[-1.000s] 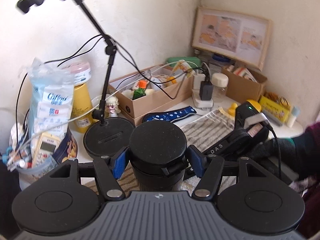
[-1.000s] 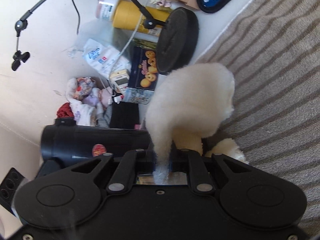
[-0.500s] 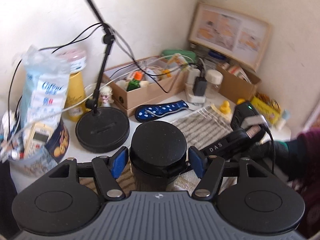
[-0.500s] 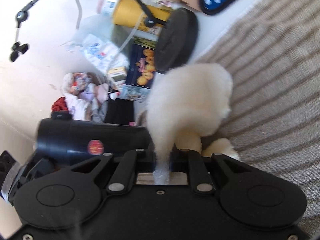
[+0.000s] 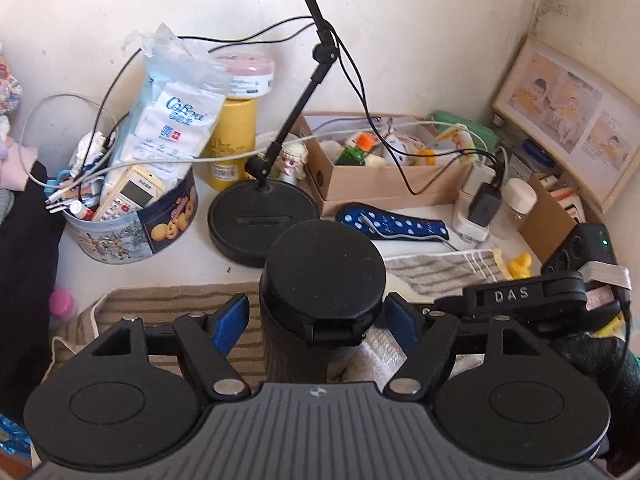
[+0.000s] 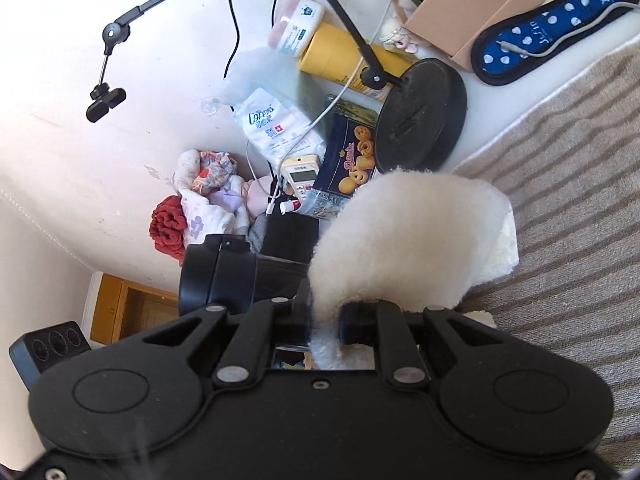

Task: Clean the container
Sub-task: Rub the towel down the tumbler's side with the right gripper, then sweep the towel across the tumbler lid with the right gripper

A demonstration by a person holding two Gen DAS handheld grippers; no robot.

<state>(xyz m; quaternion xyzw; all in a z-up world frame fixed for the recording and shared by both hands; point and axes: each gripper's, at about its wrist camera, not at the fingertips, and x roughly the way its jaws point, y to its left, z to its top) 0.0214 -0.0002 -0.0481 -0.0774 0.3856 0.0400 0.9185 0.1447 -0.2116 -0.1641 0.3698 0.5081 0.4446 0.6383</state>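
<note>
In the left wrist view, the left gripper [image 5: 320, 316] has its blue pads on both sides of a black lidded container [image 5: 322, 280], standing upright above the striped towel [image 5: 444, 270]; whether the pads touch it cannot be told. In the right wrist view, the right gripper [image 6: 325, 320] pinches a fluffy white cloth [image 6: 404, 240], just beside the container [image 6: 240, 276].

Two off-white plaster walls [image 5: 420, 32] meet in a corner at the table's far right, with dark mould-like specks running down the joint. The table [image 5: 208, 268] has a plain white top, and a brown-and-beige striped cloth [image 6: 568, 208] covers its near part. A framed picture panel [image 5: 572, 120] leans against the right-hand wall. Bright daylight washes the walls. In the right wrist view a wooden door frame [image 6: 124, 308] shows low at the left.
</note>
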